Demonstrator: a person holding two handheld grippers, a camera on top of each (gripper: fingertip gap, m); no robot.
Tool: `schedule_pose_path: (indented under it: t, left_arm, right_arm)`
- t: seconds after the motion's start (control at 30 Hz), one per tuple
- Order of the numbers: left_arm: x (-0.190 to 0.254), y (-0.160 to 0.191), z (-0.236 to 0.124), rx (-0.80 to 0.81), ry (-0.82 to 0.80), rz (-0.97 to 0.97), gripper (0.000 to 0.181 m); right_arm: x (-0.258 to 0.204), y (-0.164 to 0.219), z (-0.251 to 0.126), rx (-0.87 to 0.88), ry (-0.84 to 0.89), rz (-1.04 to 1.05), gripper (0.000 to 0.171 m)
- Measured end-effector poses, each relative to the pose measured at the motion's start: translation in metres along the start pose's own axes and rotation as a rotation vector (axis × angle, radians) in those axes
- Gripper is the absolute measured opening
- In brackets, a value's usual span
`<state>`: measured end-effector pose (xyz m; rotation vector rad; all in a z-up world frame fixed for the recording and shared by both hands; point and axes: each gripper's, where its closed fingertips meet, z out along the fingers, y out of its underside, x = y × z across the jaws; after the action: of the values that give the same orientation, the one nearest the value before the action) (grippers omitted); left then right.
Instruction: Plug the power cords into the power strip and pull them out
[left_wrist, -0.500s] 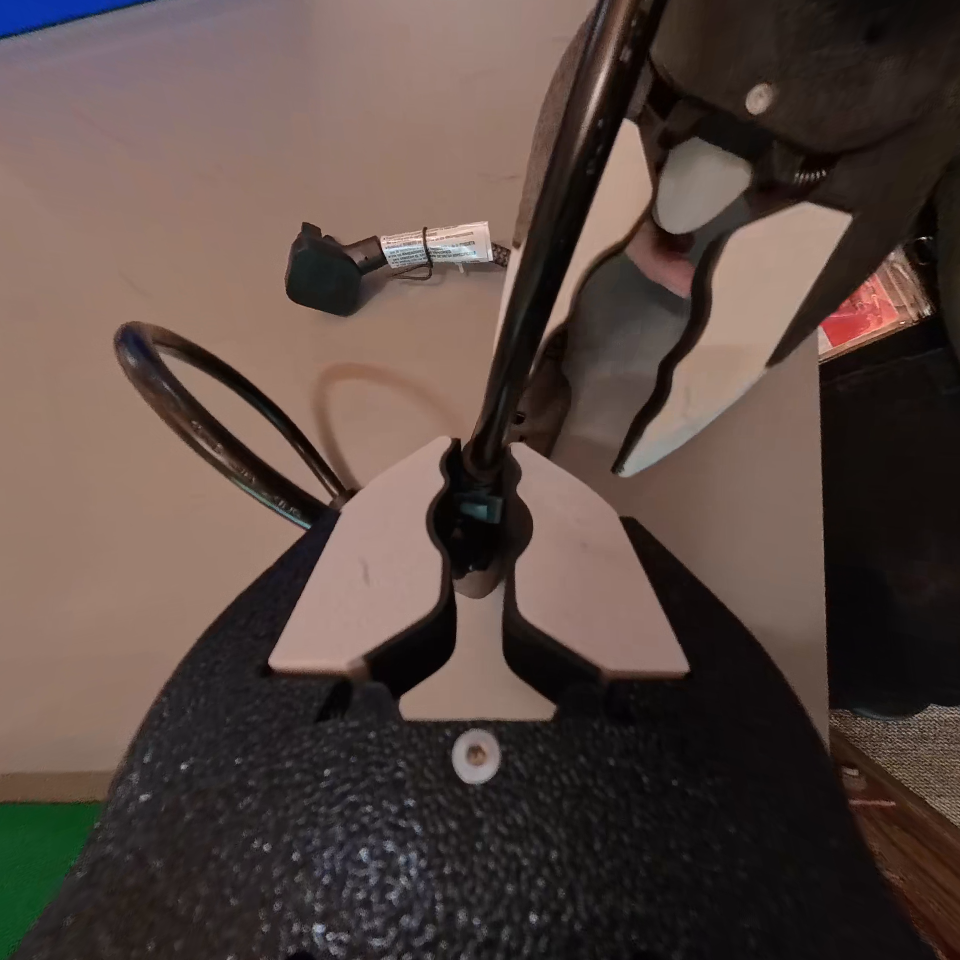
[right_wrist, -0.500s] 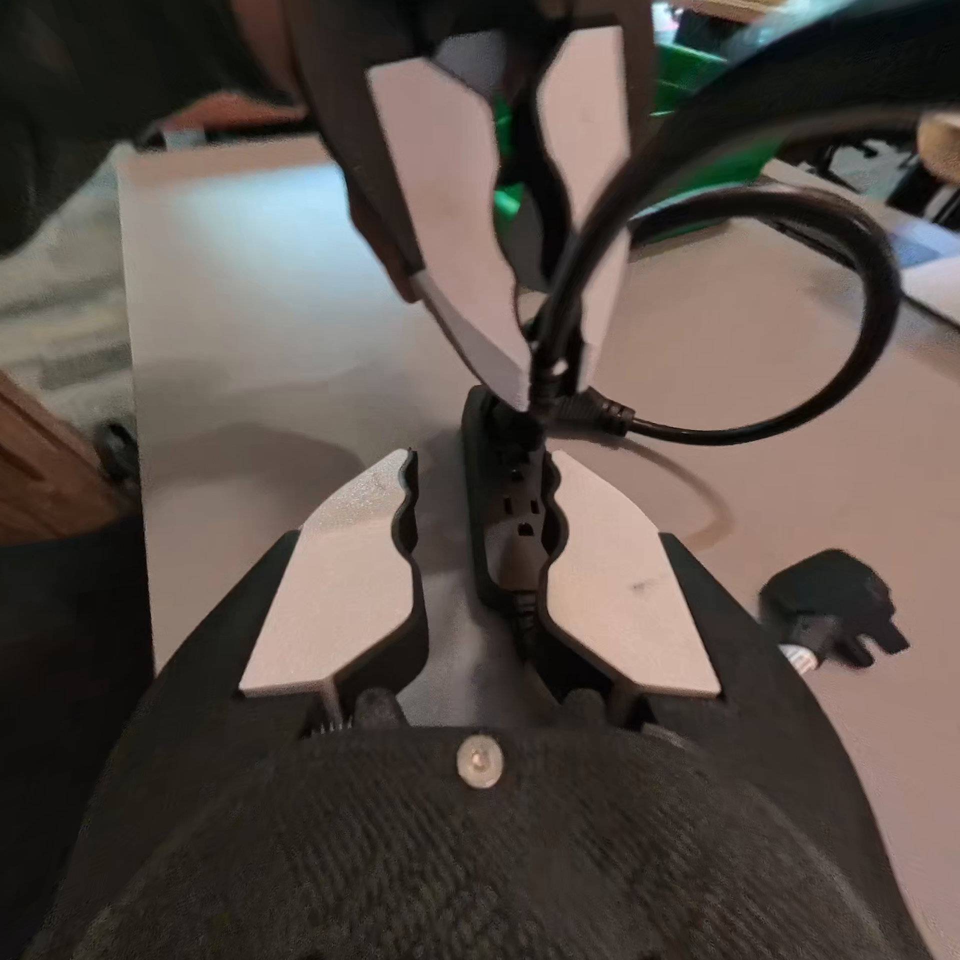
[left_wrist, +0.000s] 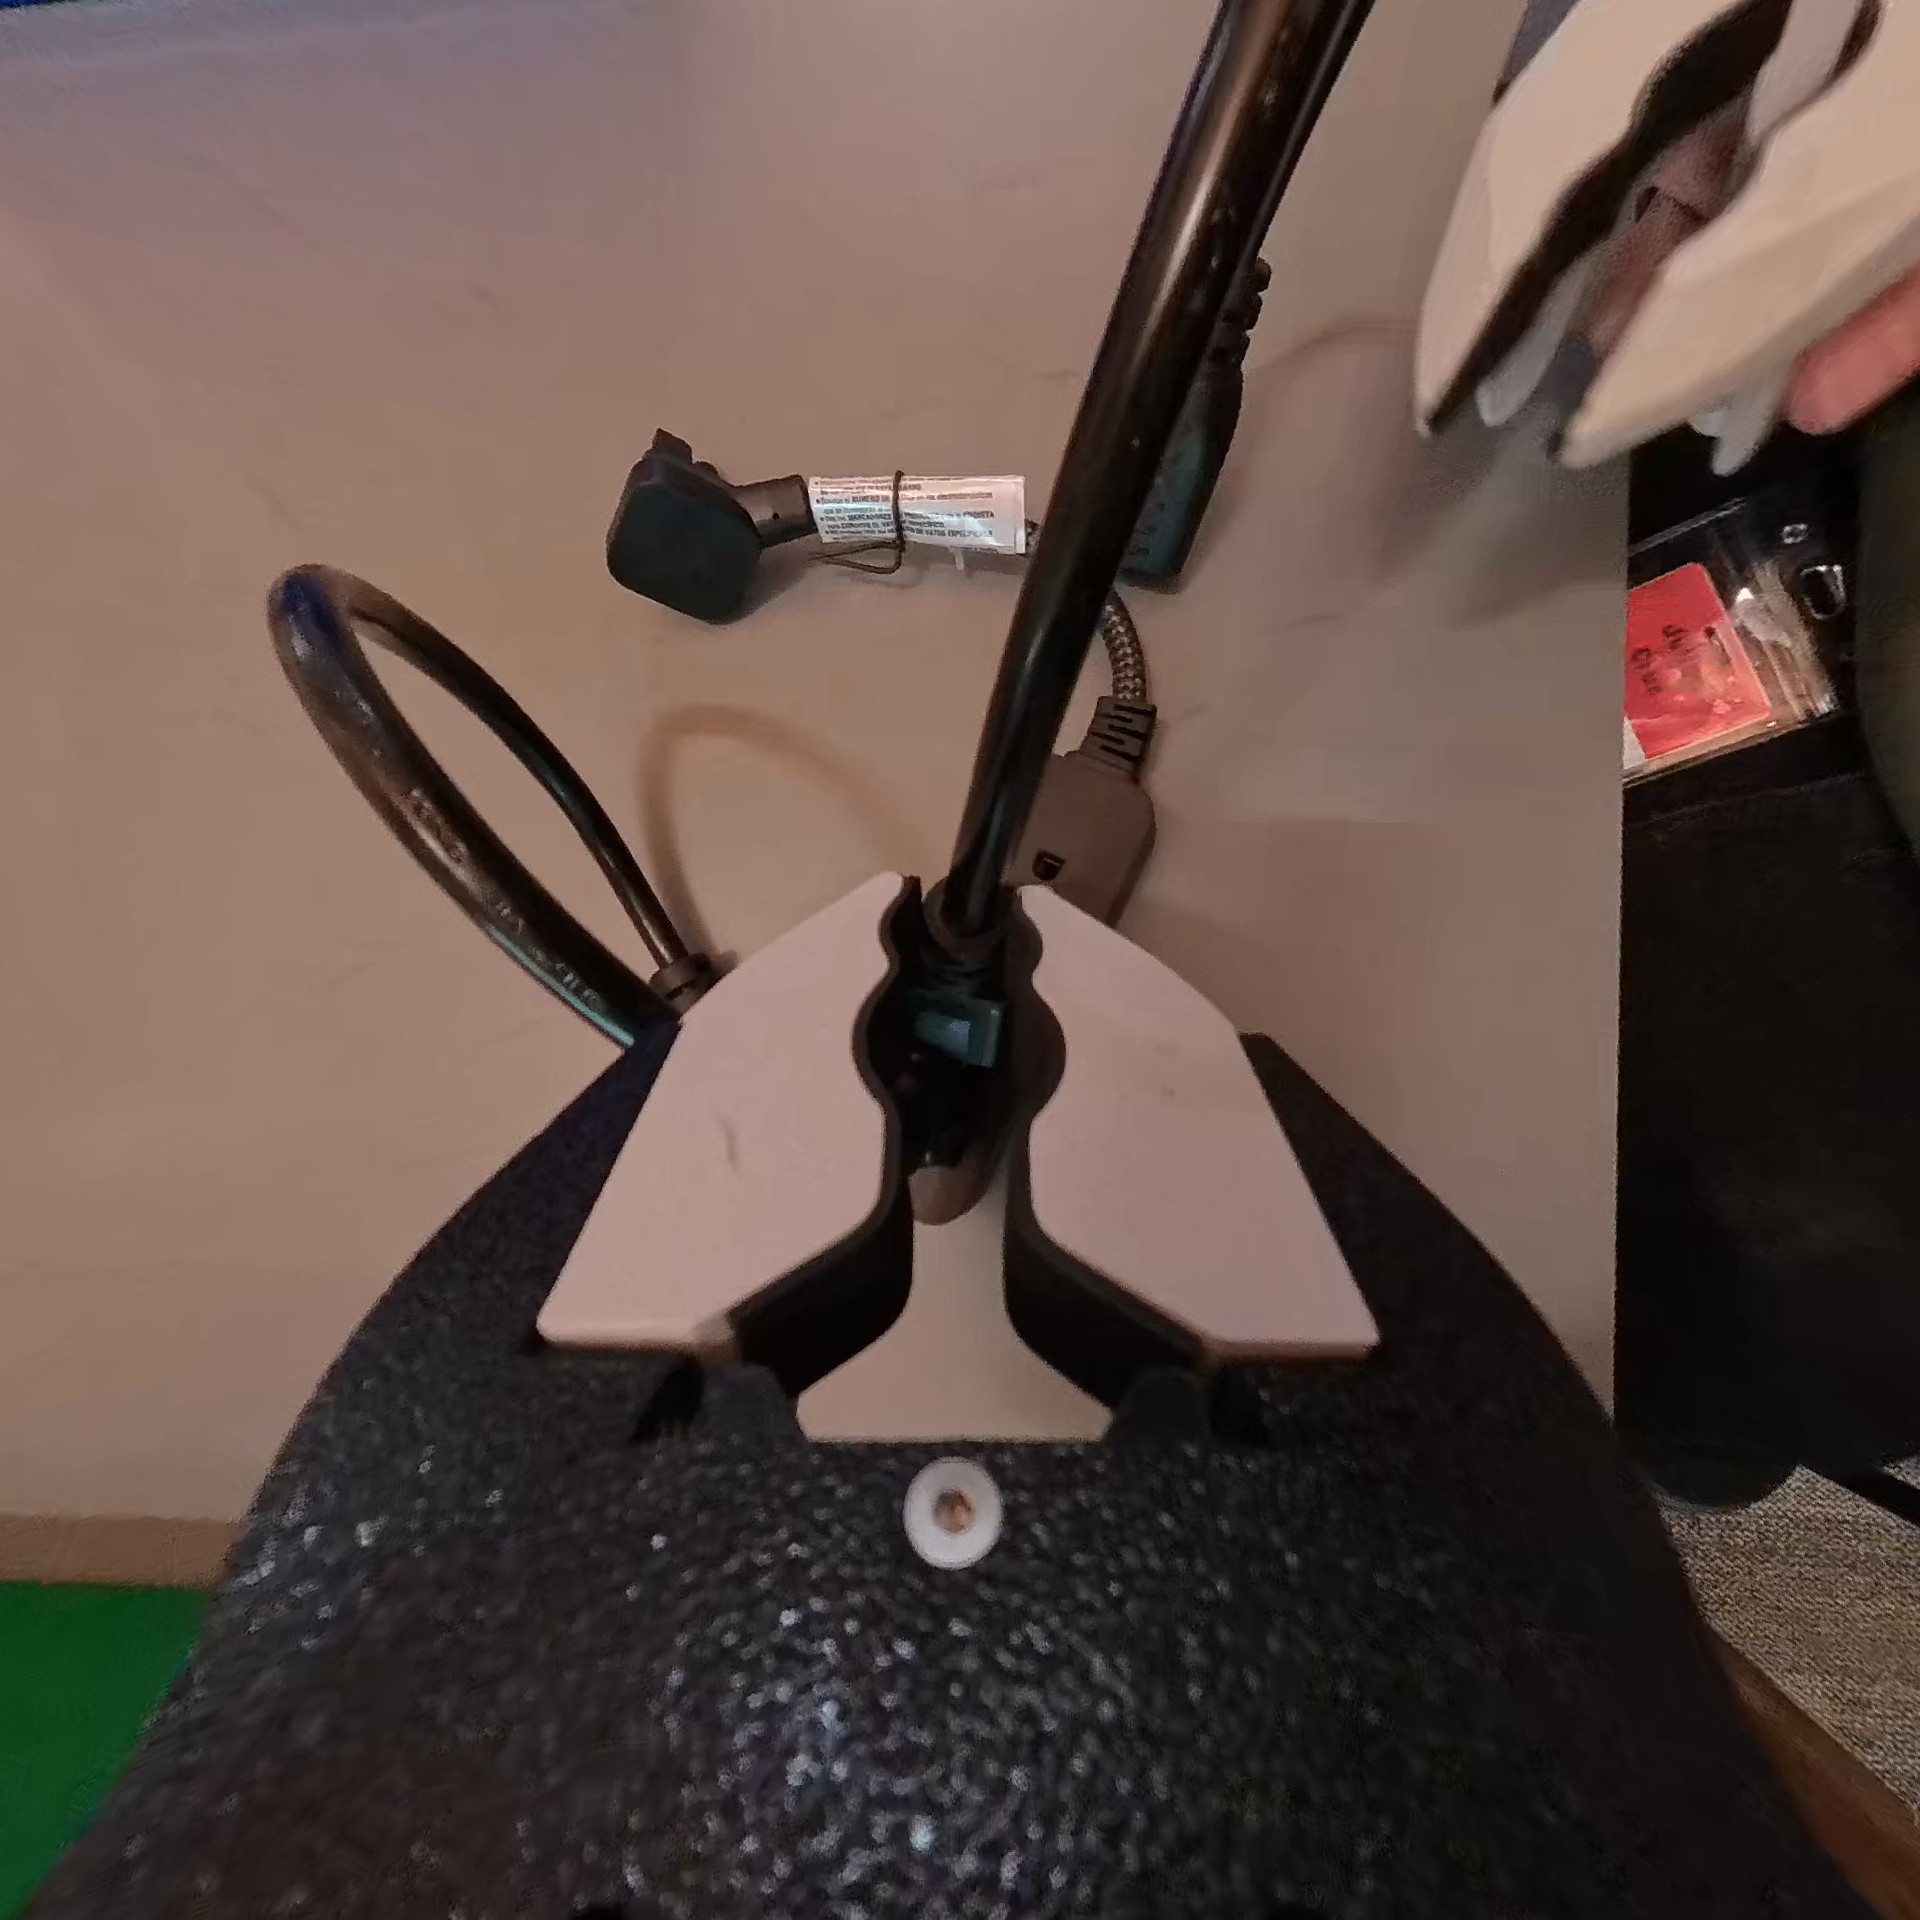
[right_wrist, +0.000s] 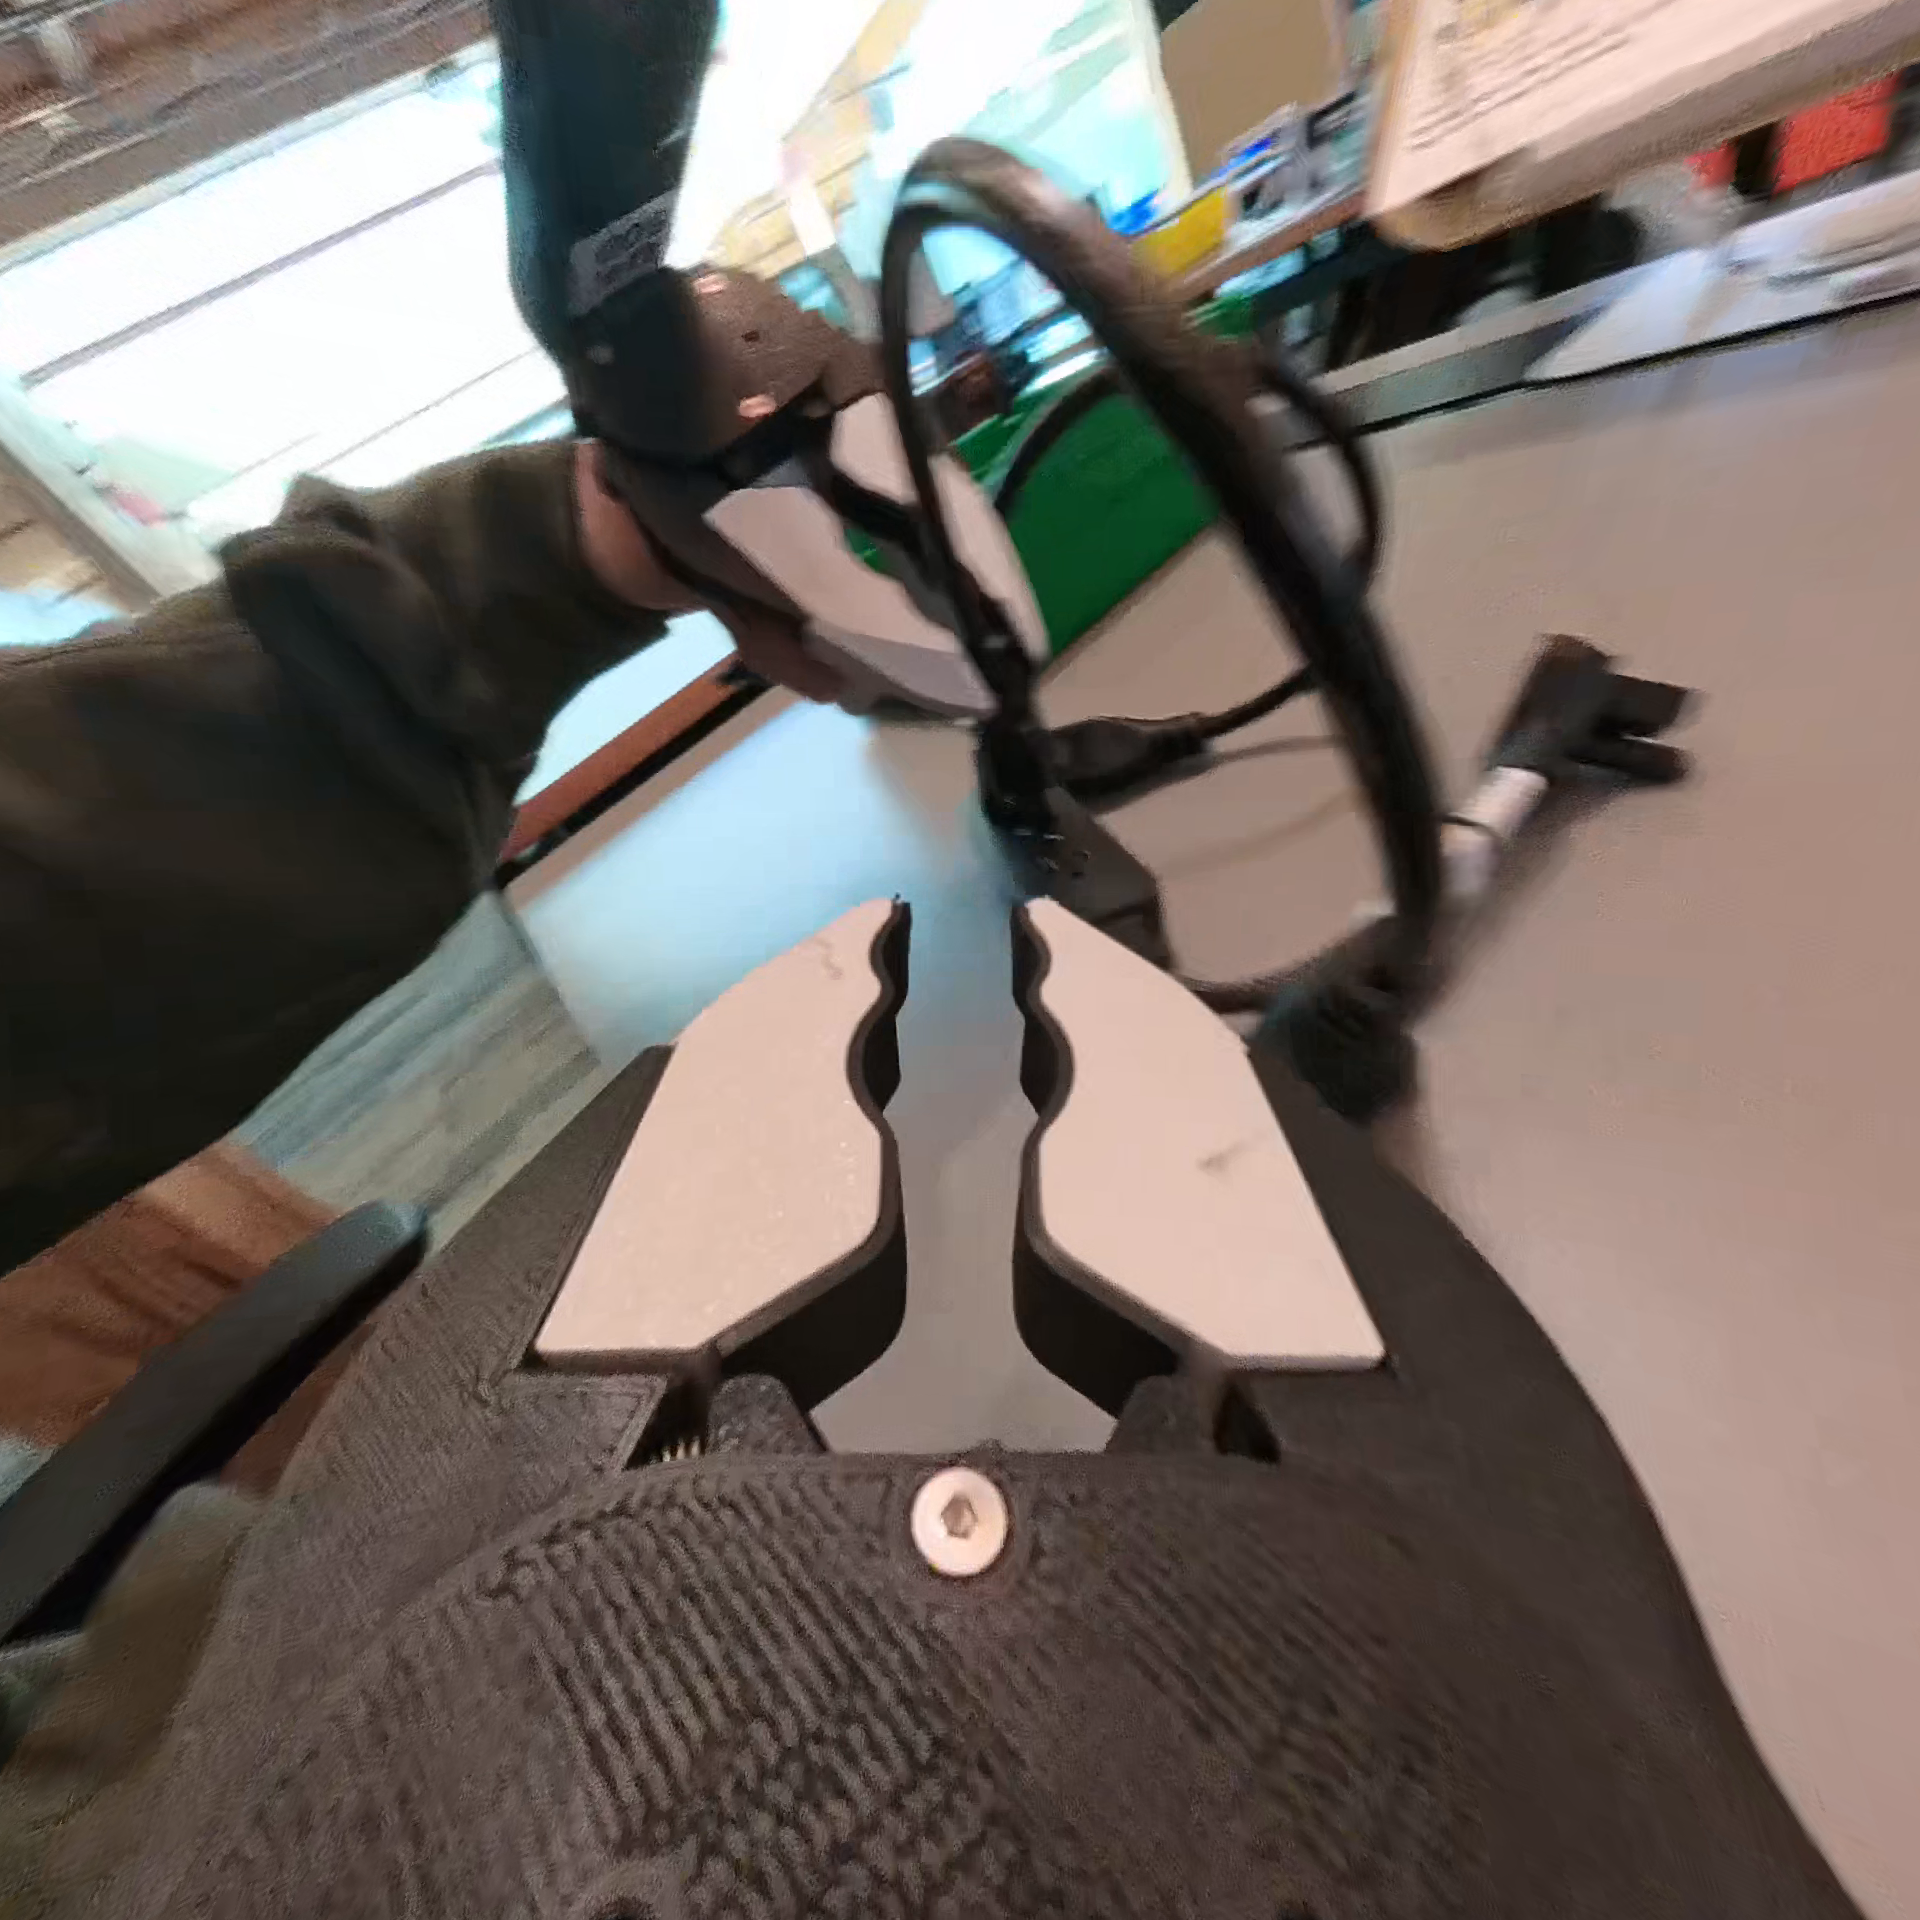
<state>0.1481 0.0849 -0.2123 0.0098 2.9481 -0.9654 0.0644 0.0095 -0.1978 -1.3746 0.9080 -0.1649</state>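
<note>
Fingers of the left gripper are clamped on the moulded black plug of a thick black power cord, pinching right at the neck where the cable leaves it — likely the firmest hold for pushing in or pulling out. The cord rises from the jaws, and another stretch of it loops low at the left. Just beyond the fingertips lies the dark power strip on the beige tabletop, its own flat black plug resting well apart. The gripper points down and forward over the strip.

Right wrist view now: the right gripper holds nothing, jaws a narrow gap apart, tilted and raised clear of the strip. Across from it, a person's hand angles the left gripper steeply down, plug just above the strip; whether the prongs are seated cannot be told through the blur.
</note>
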Motion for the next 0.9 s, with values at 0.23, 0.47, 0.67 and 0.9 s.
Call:
schedule_pose_path:
  t: [0.23, 0.47, 0.67, 0.9]
  left_arm:
    - [-0.002, -0.001, 0.001, 0.027, -0.001, -0.038, 0.014]
    - [-0.002, -0.001, 0.001, 0.034, -0.007, -0.047, 0.014]
    - [-0.002, -0.002, 0.001, 0.053, -0.011, -0.045, 0.014]
    - [0.0, 0.0, -0.001, 0.065, -0.052, -0.041, 0.014]
  right_arm:
    - [0.049, -0.01, -0.017, -0.019, 0.159, 0.014, 0.024]
    - [0.089, -0.028, -0.028, -0.034, 0.406, -0.223, 0.053]
    - [0.082, -0.043, -0.016, -0.033, 0.344, -0.394, 0.013]
    - [0.077, -0.114, -0.011, -0.025, 0.41, -0.77, 0.009]
